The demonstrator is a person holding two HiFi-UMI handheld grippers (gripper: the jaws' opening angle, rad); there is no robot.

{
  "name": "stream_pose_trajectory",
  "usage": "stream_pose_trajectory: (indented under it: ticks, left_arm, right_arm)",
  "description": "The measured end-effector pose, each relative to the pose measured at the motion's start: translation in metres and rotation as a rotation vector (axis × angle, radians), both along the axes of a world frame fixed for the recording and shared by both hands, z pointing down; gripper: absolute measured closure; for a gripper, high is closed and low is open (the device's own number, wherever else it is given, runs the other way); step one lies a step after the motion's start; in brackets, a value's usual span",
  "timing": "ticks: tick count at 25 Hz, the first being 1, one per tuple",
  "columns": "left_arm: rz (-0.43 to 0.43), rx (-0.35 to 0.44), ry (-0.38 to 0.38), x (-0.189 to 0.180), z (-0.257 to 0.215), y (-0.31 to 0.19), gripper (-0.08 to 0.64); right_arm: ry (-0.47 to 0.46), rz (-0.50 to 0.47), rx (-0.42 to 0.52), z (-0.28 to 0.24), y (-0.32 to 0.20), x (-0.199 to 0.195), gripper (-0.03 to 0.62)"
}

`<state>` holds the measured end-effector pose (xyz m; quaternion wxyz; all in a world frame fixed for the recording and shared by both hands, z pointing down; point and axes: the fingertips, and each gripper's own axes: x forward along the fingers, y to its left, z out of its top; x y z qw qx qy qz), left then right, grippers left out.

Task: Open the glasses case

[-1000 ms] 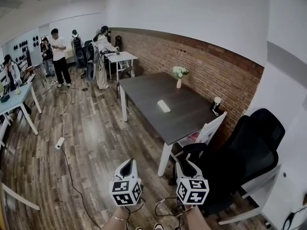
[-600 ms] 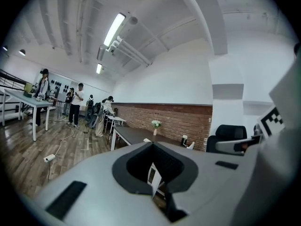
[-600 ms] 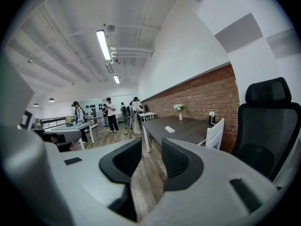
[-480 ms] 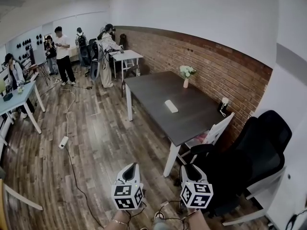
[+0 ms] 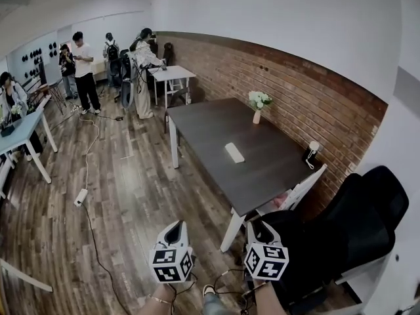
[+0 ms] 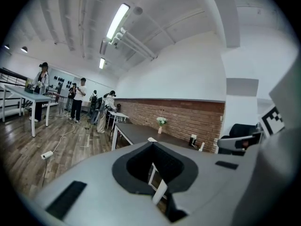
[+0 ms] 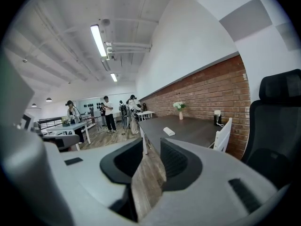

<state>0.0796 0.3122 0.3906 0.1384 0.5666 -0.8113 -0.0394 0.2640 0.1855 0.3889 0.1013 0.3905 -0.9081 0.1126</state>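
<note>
Left hand-held gripper [image 5: 174, 227] and right hand-held gripper [image 5: 257, 226] sit side by side at 6 o'clock in the head view, above the wood floor [image 5: 131, 189]. Each is carried by a person and points toward a dark bench [image 5: 275, 169].

In its own view, the left hand-held gripper has its jaws standing apart. Nothing is between them; only a white leg of the bench and the floor show through the gap. The right hand-held gripper's jaws are also wide apart and empty, with floorboards visible between them, and they have just been closing a little.

The glasses case [image 5: 234, 152], a white oblong, lies flat near the middle of the bench. It is at about 1 o'clock from the left hand-held gripper and between 11 and 12 o'clock from the right, well apart from both.

A vase [image 5: 256, 117] of white flowers stands at 1 o'clock from the case, close to the brick wall [image 5: 295, 84]. A white chair [image 5: 303, 190] is at the bench's near end, and a black office chair [image 5: 354, 222] fills the 4 o'clock corner. A power strip [image 5: 81, 197] lies on the floor at 9 o'clock. Several people [image 5: 82, 61] stand at the far end of the room at 10 o'clock.
</note>
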Motion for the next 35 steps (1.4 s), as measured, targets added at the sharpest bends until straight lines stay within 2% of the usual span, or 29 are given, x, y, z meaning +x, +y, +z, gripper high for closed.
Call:
stream_pose_trajectory:
  ticks: [6,15,25,30,35]
  left_arm:
    - [-0.027,0.015,0.007,-0.042,-0.006,-0.069,0.565]
    - [-0.039,0.01,0.007,-0.084,-0.003,-0.171,0.565]
    - [-0.033,-0.03,0.023,-0.115,0.018,-0.238,0.565]
    - [-0.01,-0.028,0.041,-0.141,0.031,-0.272,0.565]
    - [0.068,-0.041,0.055,-0.177,0.045,-0.325,0.565]
  right_arm:
    - [0.011,-0.015,0.013,-0.005,-0.074,-0.04,0.474]
    - [0.022,-0.04,-0.01,0.006,-0.175,-0.084,0.474]
    - [0.002,-0.051,-0.076,0.032,-0.235,-0.118,0.476]
    - [0.024,-0.028,-0.097,0.05,-0.261,-0.137,0.479]
    - [0.023,0.039,-0.114,0.059,-0.3,-0.166,0.479]
